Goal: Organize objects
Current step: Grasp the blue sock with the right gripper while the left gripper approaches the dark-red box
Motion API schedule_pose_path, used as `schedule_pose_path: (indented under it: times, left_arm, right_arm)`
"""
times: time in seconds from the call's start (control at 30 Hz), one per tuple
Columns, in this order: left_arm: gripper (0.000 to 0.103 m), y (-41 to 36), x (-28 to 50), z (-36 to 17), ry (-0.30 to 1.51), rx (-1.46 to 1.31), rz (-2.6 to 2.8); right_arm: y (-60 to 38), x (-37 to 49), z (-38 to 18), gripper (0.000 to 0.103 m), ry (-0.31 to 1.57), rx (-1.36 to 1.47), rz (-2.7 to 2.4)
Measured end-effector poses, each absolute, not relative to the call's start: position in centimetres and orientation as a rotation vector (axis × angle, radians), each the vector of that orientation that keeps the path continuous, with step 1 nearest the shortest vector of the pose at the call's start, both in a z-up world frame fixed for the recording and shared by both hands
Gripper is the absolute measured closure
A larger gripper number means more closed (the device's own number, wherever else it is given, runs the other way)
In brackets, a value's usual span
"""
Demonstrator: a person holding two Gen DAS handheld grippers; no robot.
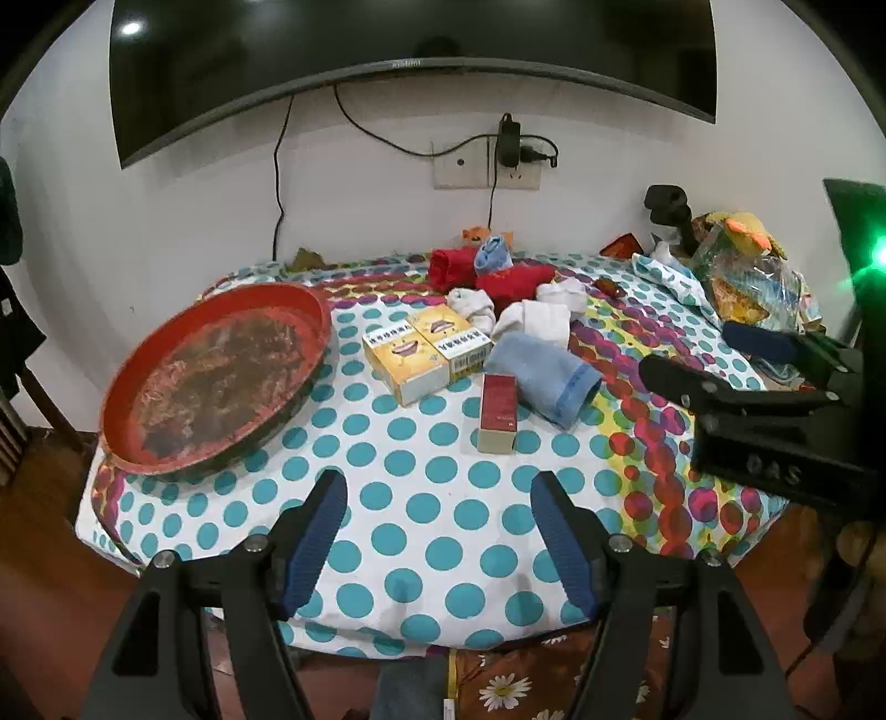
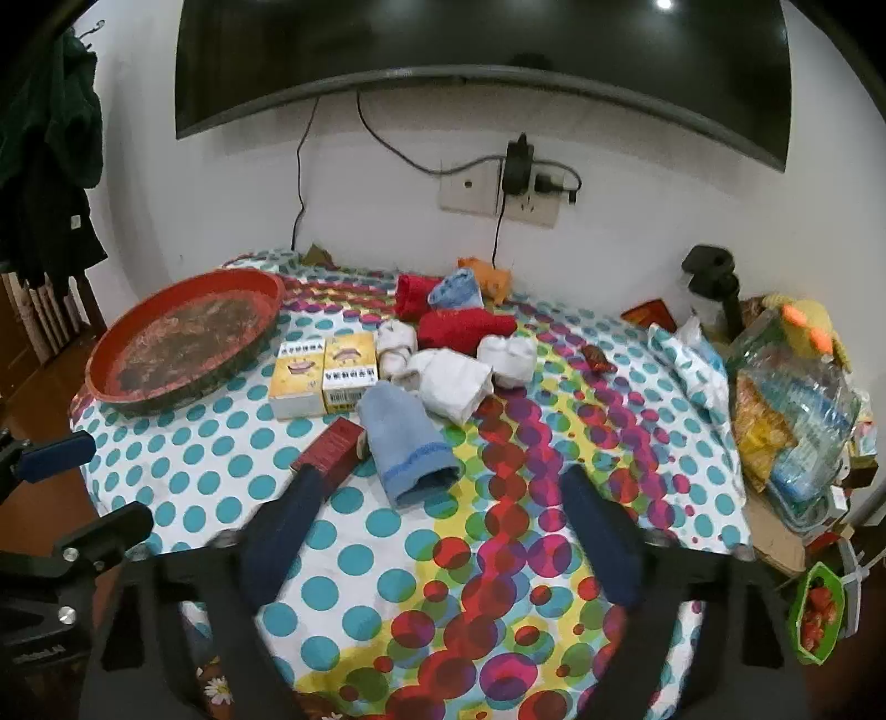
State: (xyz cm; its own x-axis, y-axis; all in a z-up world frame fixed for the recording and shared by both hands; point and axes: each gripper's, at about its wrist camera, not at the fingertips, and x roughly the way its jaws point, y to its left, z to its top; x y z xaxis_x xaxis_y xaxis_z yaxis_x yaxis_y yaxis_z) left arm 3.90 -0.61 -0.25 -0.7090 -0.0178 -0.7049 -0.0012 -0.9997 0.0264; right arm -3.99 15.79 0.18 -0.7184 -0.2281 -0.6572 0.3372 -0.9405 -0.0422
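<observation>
Red carton (image 2: 331, 450) half hidden behind right gripper (image 2: 443, 487); both grippers gape, empty.

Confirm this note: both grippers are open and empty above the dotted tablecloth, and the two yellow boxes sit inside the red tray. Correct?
Not quite. The two yellow boxes lie on the tablecloth beside the red tray, not in it; the left wrist view shows this. The left gripper and right gripper are indeed open and empty.

Wall-mounted television (image 1: 410, 50), wall socket (image 1: 487, 166) (charger plugged in), dotted tablecloth (image 1: 421, 498).
</observation>
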Motion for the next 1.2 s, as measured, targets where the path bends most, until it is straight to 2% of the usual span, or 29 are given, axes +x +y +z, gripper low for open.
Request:
schedule_pose_path:
  times: [0.1, 0.33, 0.47, 0.83, 1.03, 1.07, 1.1, 1.2]
  left_arm:
    - [0.032, -0.9, 3.5, -1.1, -0.051, 1.228, -2.880]
    - [0.032, -0.5, 2.6, -2.8, -0.078, 1.277, -2.871]
    - [0.032, 0.1, 1.7, -3.2, -0.098, 1.293, -2.878]
    - [0.032, 1.1, -1.2, -4.4, -0.118, 1.348, -2.892]
    - [0.032, 1.5, -2.5, -4.9, -0.125, 1.376, -2.891]
    - [0.032, 1.7, -2.7, -4.9, -0.138, 1.375, -2.889]
    - [0.032, 1.8, -2.9, -5.0, -0.144, 1.371, -2.889]
    - [0.032, 2.2, -3.6, -5.2, -0.159, 1.376, -2.886]
  right_arm:
    - [15.8, -4.9, -1.1, 0.033, 0.187, 1.020, -2.606]
    - [14.2, -7.4, -3.6, 0.034, 0.273, 1.028, -2.544]
    - [13.5, -9.6, -5.1, 0.043, 0.276, 1.075, -2.499]
    - [12.2, -13.9, -7.5, 0.043, 0.296, 1.136, -2.406]
    - [11.4, -15.1, -8.6, 0.060, 0.316, 1.155, -2.356]
    - [11.4, -15.2, -8.8, 0.065, 0.312, 1.161, -2.343]
    - [11.4, -15.2, -8.9, 0.077, 0.305, 1.163, -2.336]
    - [11.9, -15.2, -8.9, 0.082, 0.271, 1.157, -2.337]
